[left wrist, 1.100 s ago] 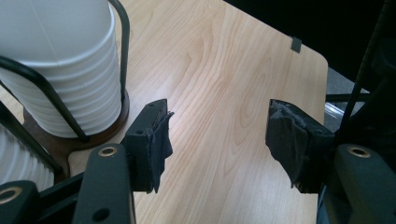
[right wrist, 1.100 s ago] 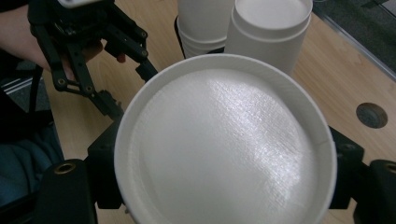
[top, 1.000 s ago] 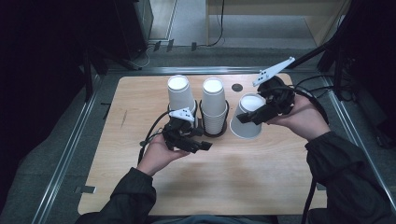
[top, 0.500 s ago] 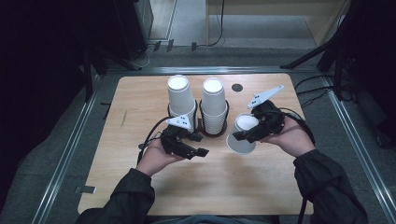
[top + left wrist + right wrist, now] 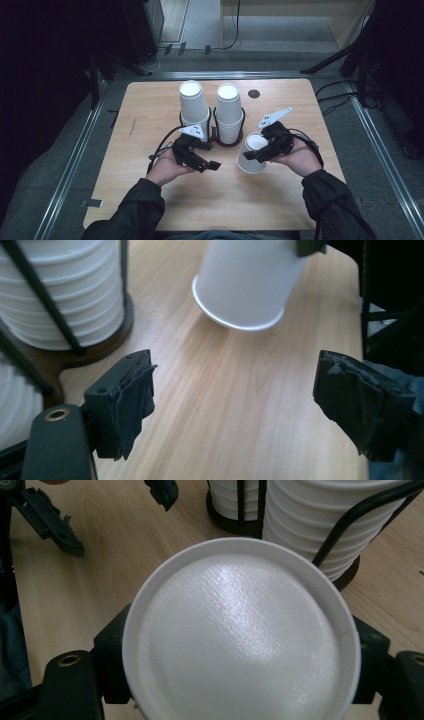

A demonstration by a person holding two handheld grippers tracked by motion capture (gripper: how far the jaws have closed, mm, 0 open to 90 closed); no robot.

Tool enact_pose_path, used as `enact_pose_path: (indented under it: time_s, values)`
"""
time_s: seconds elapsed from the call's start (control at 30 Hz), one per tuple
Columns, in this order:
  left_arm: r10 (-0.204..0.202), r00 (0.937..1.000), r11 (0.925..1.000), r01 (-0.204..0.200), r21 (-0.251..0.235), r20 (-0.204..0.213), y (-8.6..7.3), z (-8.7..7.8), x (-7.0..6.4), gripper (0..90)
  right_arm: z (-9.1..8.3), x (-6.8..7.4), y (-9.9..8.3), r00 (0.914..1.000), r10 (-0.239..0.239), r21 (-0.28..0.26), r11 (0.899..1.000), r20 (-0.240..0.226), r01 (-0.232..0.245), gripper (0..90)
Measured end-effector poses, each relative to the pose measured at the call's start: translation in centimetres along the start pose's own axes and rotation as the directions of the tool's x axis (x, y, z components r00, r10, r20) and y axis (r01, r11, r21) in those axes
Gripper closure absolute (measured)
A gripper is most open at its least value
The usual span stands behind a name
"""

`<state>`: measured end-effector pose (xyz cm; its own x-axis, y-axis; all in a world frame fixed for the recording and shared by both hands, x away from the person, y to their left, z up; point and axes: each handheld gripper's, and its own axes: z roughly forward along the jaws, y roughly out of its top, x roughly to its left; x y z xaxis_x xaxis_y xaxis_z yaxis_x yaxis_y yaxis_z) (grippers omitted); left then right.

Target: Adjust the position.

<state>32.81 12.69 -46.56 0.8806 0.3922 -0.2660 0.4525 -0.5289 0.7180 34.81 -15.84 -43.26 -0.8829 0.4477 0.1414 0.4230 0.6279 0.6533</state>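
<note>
Moved: cup [image 5: 252, 152] carried nearer, toward table [image 5: 150, 110] centre.
Right hand-held gripper [image 5: 261, 151]: clamped on cup, upside down.
Left hand-held gripper [image 5: 207, 162]: wide, empty; cup lies ahead.

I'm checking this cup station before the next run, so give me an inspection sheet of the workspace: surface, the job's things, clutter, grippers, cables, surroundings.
Surface: light wooden tabletop, bare apart from the items below; a small dark round spot near its far edge.
Job's things: single white paper cup, upside down and tilted, in the right gripper; two stacks of white paper cups standing upside down in a black wire double holder.
Clutter: nothing seen.
Grippers: left gripper open, holding nothing, jaws pointing toward the held cup; right gripper shut on the single cup.
Cables: black cable looping from the left gripper; another from the right.
Surroundings: grey floor, metal rails, dark stands.
</note>
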Motion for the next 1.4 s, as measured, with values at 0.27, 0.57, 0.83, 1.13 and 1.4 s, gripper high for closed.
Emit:
enact_pose_path:
  time_s: [0.27,0.57,0.83,1.13,1.4]
  values:
    - [0.024,0.999,0.9996,-0.023,0.015,-0.037,-0.1,1.2,0.3,17.4,1.3,-0.1,-0.9,0.9996,0.008,-0.035,0.999,-0.028,-0.009,23.2]
    - [0.082,0.9961,0.9953,-0.08,0.054,-0.033,0.1,2.9,-0.7,11.3,1.5,0.8,-0.2,0.9958,-0.001,-0.087,0.996,-0.092,-0.007,23.2]
    - [0.106,0.9944,0.9933,-0.105,0.048,0.0,0.3,3.6,-1.5,10.3,0.9,1.9,0.8,0.9897,-0.026,-0.13,0.991,-0.141,0.007,23.4]
    - [0.113,0.9925,0.9935,-0.113,-0.011,0.045,0.5,3.5,-2.2,9.5,0.8,2.8,1.7,0.9834,-0.043,-0.168,0.986,-0.176,0.012,23.5]
    - [0.115,0.9912,0.9923,-0.112,-0.053,0.066,0.6,3.6,-2.6,3.0,1.0,3.5,2.3,0.9778,-0.059,-0.195,0.981,-0.201,0.019,23.7]
